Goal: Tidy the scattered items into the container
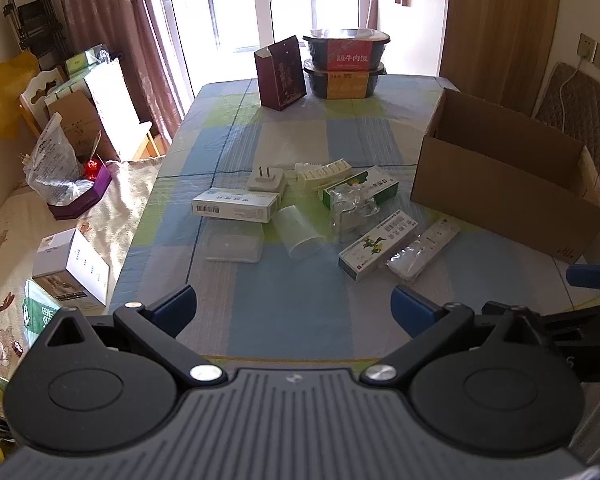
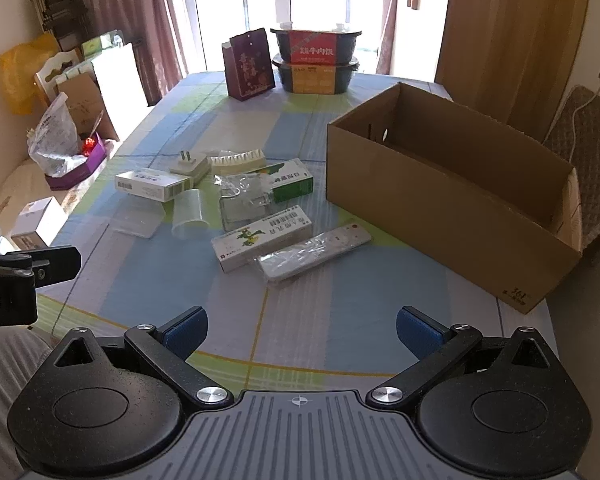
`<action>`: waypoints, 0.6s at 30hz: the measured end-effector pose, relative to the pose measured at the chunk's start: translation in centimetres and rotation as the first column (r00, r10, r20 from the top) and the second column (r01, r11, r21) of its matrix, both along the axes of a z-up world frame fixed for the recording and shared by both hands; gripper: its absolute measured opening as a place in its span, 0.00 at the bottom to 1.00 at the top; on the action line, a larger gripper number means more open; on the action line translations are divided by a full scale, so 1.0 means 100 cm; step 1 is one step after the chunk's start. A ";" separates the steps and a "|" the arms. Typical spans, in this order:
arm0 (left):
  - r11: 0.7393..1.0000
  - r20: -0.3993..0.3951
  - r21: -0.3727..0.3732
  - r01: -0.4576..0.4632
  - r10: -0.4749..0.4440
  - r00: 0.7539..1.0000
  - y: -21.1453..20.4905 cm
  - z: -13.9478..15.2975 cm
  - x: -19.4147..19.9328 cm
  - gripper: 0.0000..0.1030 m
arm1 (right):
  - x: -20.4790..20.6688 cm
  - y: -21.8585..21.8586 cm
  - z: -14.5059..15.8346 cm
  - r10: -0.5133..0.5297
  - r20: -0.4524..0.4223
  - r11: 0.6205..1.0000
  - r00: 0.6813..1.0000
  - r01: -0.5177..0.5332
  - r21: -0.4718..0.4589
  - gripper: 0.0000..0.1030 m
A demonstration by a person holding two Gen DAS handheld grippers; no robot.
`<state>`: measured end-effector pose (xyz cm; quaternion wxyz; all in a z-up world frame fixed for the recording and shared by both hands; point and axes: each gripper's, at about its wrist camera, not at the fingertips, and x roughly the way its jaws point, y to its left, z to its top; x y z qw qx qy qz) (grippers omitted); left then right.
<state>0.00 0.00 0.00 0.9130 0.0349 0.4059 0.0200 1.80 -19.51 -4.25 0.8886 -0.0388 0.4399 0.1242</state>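
left wrist view: left tongs (image 1: 294,308) spread wide, holding nothing, above the tabletop (image 1: 292,320); right tongs (image 2: 300,330) likewise. scattered boxes, remote (image 2: 314,254) and cup (image 2: 190,214) lie beside the empty cardboard box (image 2: 452,196).

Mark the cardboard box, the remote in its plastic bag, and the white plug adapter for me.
cardboard box (image 2: 440,196): right wrist view, its long near wall.
remote (image 2: 316,250): right wrist view, middle of its body.
plug adapter (image 1: 266,180): left wrist view, white top face below the prongs.
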 end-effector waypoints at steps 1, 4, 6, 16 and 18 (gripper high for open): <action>1.000 -0.004 -0.003 0.001 -0.001 1.000 0.000 -0.001 0.000 0.99 | -0.001 0.000 0.003 -0.001 0.002 1.000 1.000 0.001 -0.012 1.00; 1.000 -0.017 -0.014 0.004 -0.004 1.000 0.001 -0.003 -0.001 0.99 | -0.001 -0.001 0.007 -0.006 0.001 1.000 1.000 0.006 -0.010 1.00; 1.000 -0.025 -0.021 0.005 -0.006 1.000 0.001 -0.005 -0.001 0.99 | -0.002 -0.002 0.004 -0.011 -0.001 1.000 1.000 0.011 -0.006 1.00; 1.000 -0.068 -0.029 0.002 -0.004 0.998 0.001 -0.003 0.016 0.99 | 0.004 -0.003 -0.007 -0.009 -0.014 1.000 1.000 0.009 -0.013 1.00; 0.999 -0.070 -0.032 0.003 -0.005 0.998 0.002 -0.004 0.016 0.99 | 0.004 -0.003 -0.009 -0.010 -0.015 1.000 1.000 0.010 -0.015 1.00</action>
